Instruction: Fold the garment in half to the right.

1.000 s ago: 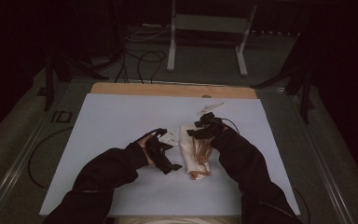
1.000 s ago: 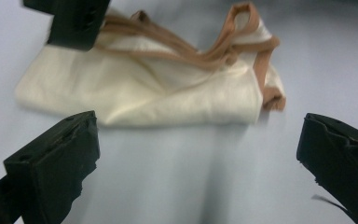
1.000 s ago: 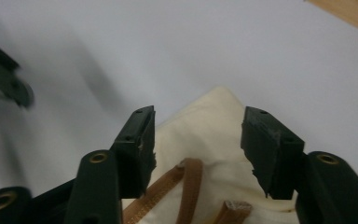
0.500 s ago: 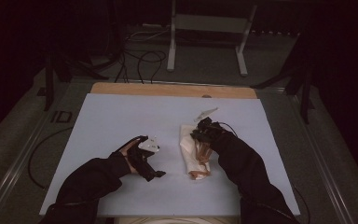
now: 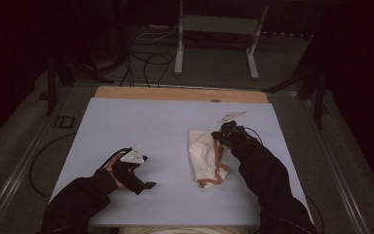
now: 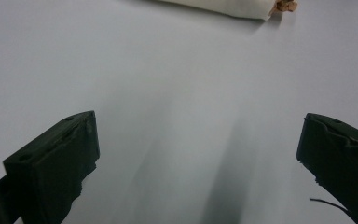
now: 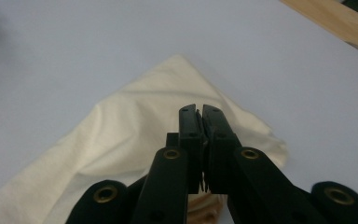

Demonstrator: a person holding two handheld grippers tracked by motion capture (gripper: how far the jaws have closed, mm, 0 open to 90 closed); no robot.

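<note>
A: Report the left gripper (image 5: 143, 181).
B: It sits low at the near left, its jaws spread wide apart with nothing between them. The left hand (image 5: 119, 168) wraps the body; the black-sleeved left forearm (image 5: 78, 202) enters from the bottom edge and angles up to the right.

A: And the right gripper (image 7: 199, 109)?
B: Its jaws have just been closing and now stand pressed together. The right forearm (image 5: 265, 178) rises from the bottom edge and leans up to the left, the gripper at its far end.
</note>
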